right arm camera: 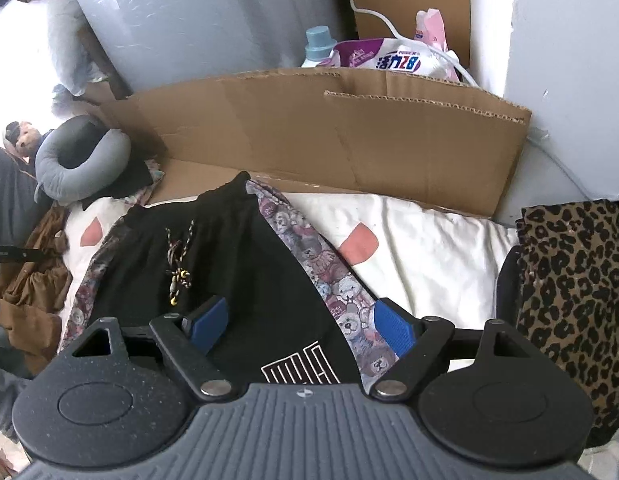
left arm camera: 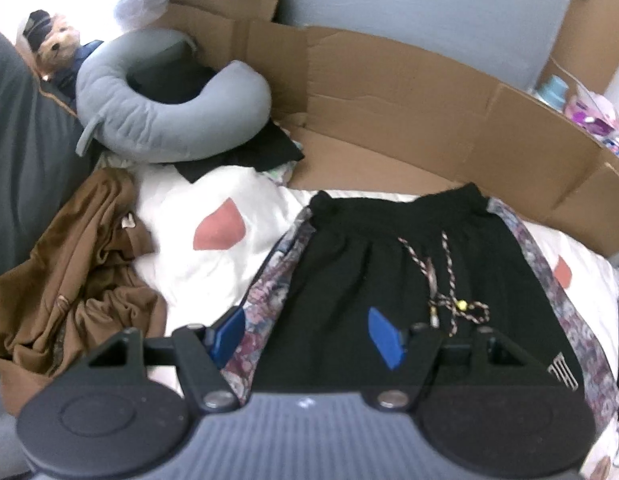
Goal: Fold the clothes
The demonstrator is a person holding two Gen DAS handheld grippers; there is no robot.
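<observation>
1. left gripper (left arm camera: 307,336) is nearest in its view, jaws spread wide with nothing between the blue pads (left arm camera: 383,336); they hang over the left side of the black shorts (left arm camera: 389,280).
2. right gripper (right arm camera: 301,326) also has its jaws wide and grips nothing; it hangs over the right side of the shorts (right arm camera: 245,264), where white lettering (right arm camera: 301,368) is half hidden by the gripper body.
3. the shorts lie flat on the white sheet (left arm camera: 237,208) with pink patches, waistband at the far end, a knotted drawstring (left arm camera: 445,276) on the front and a bear-print stripe (right arm camera: 329,276) down each side.
4. a crumpled brown garment (left arm camera: 77,272) lies to the left of the shorts, apart from them.
5. a leopard-print cloth (right arm camera: 573,300) sits at the right edge, cut off by the frame.
6. further back, a grey neck pillow (left arm camera: 165,108) rests on dark clothes that are hard to make out.
7. a teddy bear (left arm camera: 57,44) sits behind the pillow, partly hidden.
8. a flattened cardboard box (right arm camera: 309,132) stands along the far edge of the sheet.
9. behind the cardboard, only the tops show of a bottle with a blue cap (right arm camera: 319,46) and a purple-and-white bag (right arm camera: 389,58); whether a container holds them cannot be told.
</observation>
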